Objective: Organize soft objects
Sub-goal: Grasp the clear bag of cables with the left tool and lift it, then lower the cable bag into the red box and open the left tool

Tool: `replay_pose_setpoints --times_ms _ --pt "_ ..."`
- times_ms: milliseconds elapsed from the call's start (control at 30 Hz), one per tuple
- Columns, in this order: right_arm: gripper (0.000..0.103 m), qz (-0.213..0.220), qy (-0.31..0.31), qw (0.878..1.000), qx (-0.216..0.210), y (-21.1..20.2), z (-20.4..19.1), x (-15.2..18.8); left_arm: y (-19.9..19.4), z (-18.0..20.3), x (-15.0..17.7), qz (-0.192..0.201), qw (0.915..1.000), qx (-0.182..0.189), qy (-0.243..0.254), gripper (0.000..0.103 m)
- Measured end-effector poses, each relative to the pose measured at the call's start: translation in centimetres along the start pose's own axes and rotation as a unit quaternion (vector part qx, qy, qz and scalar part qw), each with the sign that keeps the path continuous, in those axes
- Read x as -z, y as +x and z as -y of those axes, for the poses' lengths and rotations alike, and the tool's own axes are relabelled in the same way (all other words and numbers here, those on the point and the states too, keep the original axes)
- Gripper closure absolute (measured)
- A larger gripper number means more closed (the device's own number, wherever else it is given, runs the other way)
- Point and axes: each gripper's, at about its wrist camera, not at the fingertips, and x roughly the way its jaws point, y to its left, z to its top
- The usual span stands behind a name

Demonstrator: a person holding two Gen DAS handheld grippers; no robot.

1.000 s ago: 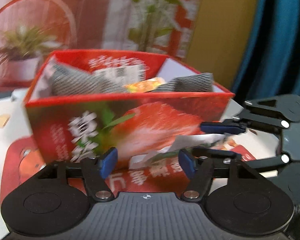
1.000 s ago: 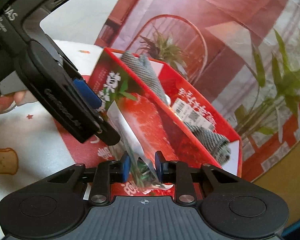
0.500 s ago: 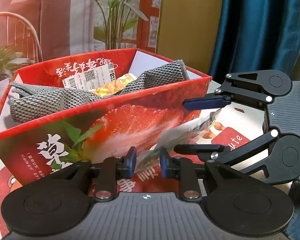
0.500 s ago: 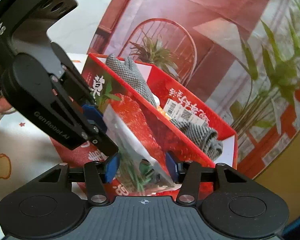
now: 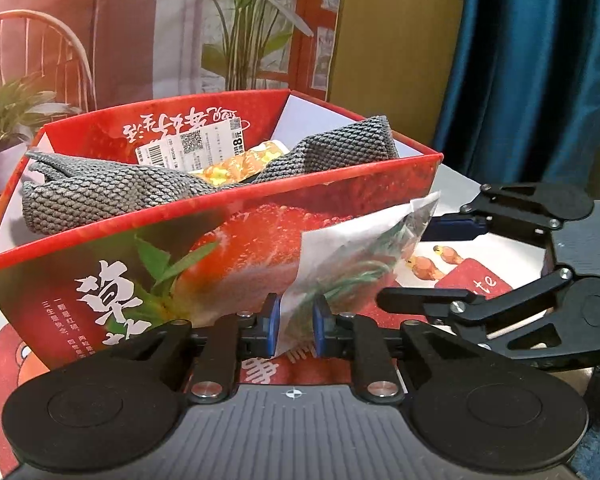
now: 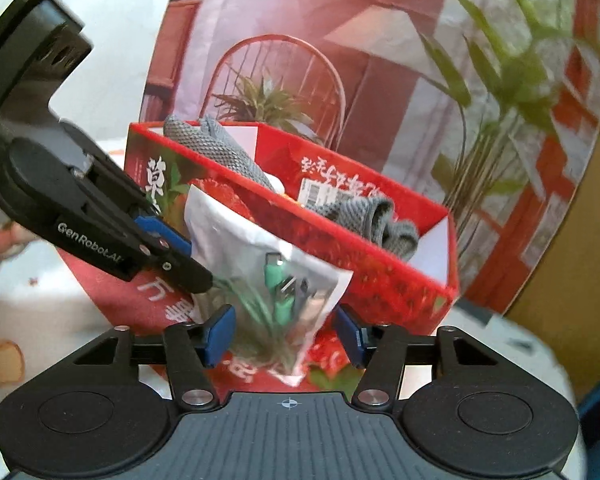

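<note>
Left wrist view. Your left hand-held gripper (image 5: 294, 324) is clamped on the lower edge of a clear bag (image 5: 352, 256) with a white upper part and green contents; both blue pads (image 5: 274, 322) press the film. The bag stands up against the front wall of the red box (image 5: 140, 256), its top corner just below the box rim. The box sits on a red mat (image 5: 260, 372) on the bench (image 5: 516, 250). Inside the box lie a grey cloth (image 5: 100, 200), draped from the left end to the right end, and a yellow packet (image 5: 240, 162) between its folds; a white label (image 5: 192, 148) is stuck on the inner back wall. Your right hand-held gripper (image 5: 412, 264) enters from the right edge, jaws spread wide, one above and one below the bag's right corner; you cannot tell from here whether either touches it. A blue curtain (image 5: 532, 80) hangs at the right.

Right wrist view. Your right hand-held gripper (image 6: 286, 338) is open, its pads (image 6: 220, 334) well apart on either side of the bag (image 6: 268, 280) and clear of it. Green plugs show through the film. The left hand-held gripper (image 6: 168, 252) comes in from the left edge and grips the bag's left side. The box (image 6: 380, 276) stands just behind the bag, the cloth (image 6: 388, 224) hanging over its rim. This view is slightly blurred.
</note>
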Motion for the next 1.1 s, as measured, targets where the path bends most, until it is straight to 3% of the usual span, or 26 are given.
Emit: replay_pose_setpoints --times_ms 67,133,233,700,1100 --pt "0.059 0.002 0.020 1.000 -0.003 0.5 0.4 0.0 0.0 0.0 -0.2 0.000 1.0000 -0.002 -0.002 0.084" --pt "0.070 0.008 0.044 0.999 -0.009 0.7 0.8 -0.1 -0.1 -0.1 -0.3 0.004 1.0000 -0.003 -0.004 0.084" --pt "0.073 0.013 0.058 0.998 -0.019 0.4 1.2 -0.7 -0.9 -0.2 -0.5 0.014 0.9998 -0.003 -0.010 0.084" --pt "0.075 0.090 0.059 0.994 -0.020 -4.9 1.9 -6.1 -7.4 1.2 -4.3 0.099 0.9949 -0.017 -0.004 0.084" --pt "0.075 0.129 0.040 0.991 -0.027 -6.5 2.1 -11.3 -11.3 1.0 -6.9 0.159 0.9864 -0.037 -0.018 0.084"
